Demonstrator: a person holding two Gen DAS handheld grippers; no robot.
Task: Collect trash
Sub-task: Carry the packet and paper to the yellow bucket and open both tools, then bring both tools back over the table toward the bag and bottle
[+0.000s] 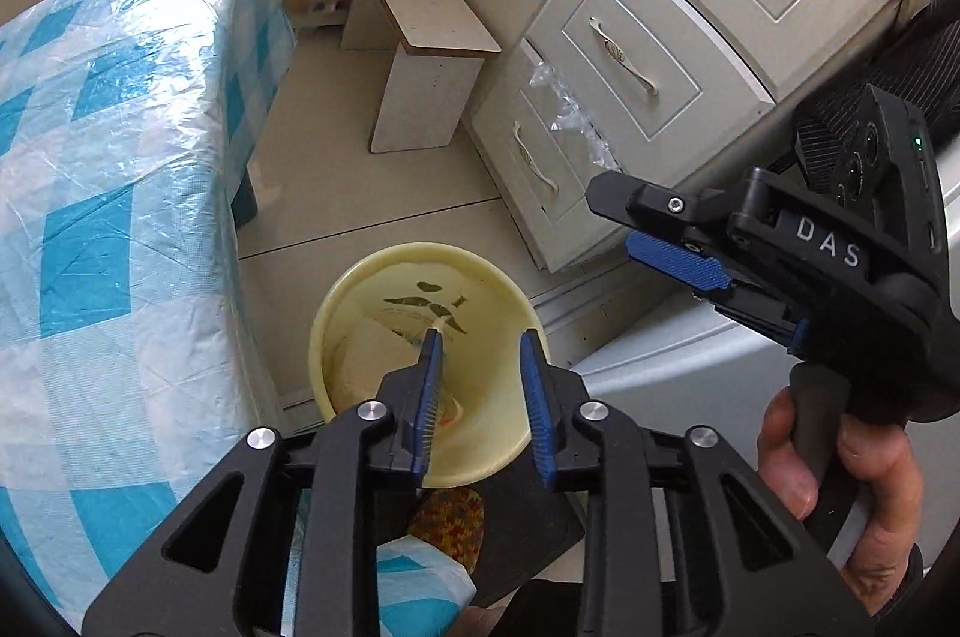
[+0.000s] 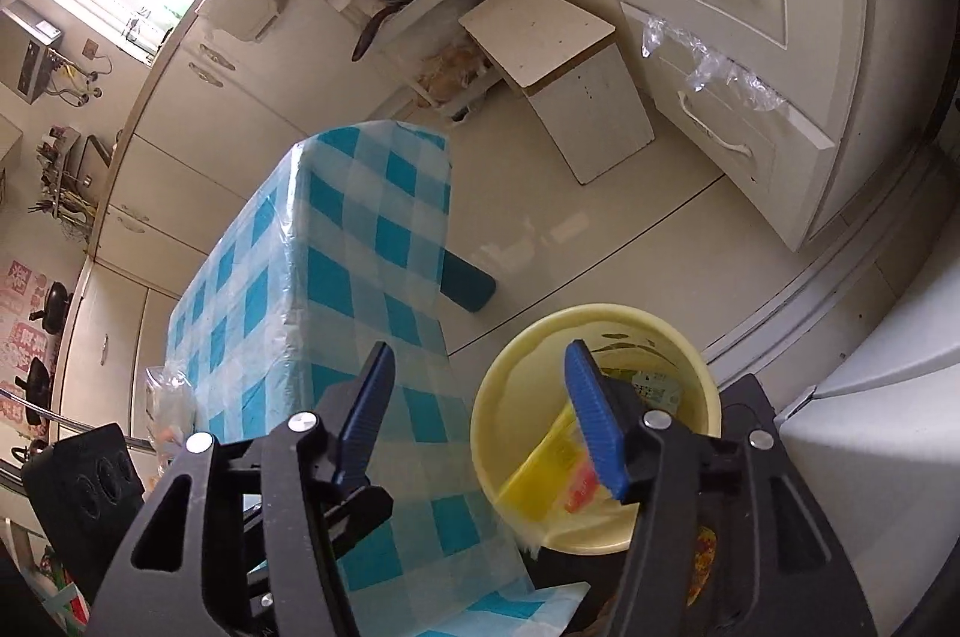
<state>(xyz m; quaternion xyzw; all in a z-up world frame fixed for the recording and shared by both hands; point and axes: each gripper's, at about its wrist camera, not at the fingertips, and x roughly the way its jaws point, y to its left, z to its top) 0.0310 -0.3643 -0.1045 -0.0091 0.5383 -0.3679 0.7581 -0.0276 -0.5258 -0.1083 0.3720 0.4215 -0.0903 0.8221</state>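
Yellow bin [image 1: 420, 373] directly below left gripper [image 1: 480, 367], jaws parted and empty, wrappers [image 2: 564, 463] inside partly hidden behind right gripper [image 2: 480, 397], jaws wide, checked table [image 2: 336, 289] to its left, bin base cut off.

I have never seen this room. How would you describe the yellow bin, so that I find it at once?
Find the table with the blue-and-white checked cloth. On the floor just beside its near corner stands the pale yellow round bin, below both grippers. It is the only yellow open container there, with dark brush-like marks on its inner wall and wrappers already inside.
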